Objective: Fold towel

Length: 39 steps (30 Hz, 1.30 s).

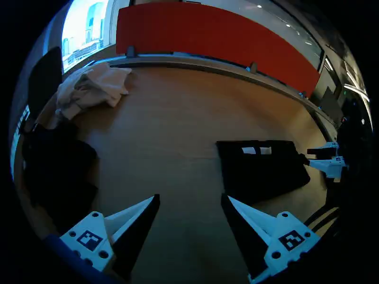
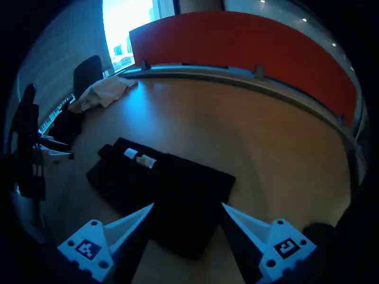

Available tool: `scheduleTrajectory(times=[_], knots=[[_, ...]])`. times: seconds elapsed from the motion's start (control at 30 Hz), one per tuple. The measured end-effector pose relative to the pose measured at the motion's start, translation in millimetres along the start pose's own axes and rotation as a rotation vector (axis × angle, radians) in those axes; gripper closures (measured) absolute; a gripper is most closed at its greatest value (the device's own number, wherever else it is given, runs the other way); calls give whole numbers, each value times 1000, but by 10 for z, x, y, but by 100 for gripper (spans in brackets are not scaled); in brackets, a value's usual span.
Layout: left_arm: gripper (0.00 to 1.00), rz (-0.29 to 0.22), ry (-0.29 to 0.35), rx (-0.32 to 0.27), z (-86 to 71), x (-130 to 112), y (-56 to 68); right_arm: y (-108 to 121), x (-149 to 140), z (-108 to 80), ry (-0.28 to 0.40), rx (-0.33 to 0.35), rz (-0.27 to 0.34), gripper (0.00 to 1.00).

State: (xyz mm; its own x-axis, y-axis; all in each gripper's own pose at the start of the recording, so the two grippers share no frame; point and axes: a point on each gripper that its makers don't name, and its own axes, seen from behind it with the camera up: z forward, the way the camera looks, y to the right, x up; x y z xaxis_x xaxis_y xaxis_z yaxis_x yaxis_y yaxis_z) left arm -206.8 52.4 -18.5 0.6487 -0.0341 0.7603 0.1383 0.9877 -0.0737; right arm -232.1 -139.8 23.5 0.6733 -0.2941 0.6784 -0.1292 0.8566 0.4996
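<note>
Both grippers are spread wide and hold nothing. The left gripper (image 1: 189,196), at the bottom of its view, is over bare table (image 1: 180,118); the dark towel (image 1: 263,168) lies flat at centre right. The right gripper (image 2: 187,204) hovers over the towel's near edge, probably to catch it for a fold. A white cloth (image 1: 92,87) lies upper left.

black towel (image 2: 161,189), red divider (image 1: 213,38), wooden table (image 1: 180,123)
</note>
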Motion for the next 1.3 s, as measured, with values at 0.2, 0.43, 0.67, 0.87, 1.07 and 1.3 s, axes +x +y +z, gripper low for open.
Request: scheduleTrajectory(times=[0.2,0.43,0.67,0.87,1.07,1.3], knots=[[5,-25,7,28,-134,-100,-125,-164,21,83,-10,32,-28,10],[4,-44,12,49,-257,-208,-222,-395,25,195,-22,69,-57,10],[5,-51,17,68,-344,-276,-314,-653,32,300,-32,107,-79,10],[5,-60,23,80,-398,-301,-399,-844,25,368,-38,131,-92,10],[5,-66,24,88,-424,-326,-465,-990,-5,418,-46,148,-95,10],[4,-71,23,90,-437,-359,-500,-1133,-30,457,-51,165,-102,10]])
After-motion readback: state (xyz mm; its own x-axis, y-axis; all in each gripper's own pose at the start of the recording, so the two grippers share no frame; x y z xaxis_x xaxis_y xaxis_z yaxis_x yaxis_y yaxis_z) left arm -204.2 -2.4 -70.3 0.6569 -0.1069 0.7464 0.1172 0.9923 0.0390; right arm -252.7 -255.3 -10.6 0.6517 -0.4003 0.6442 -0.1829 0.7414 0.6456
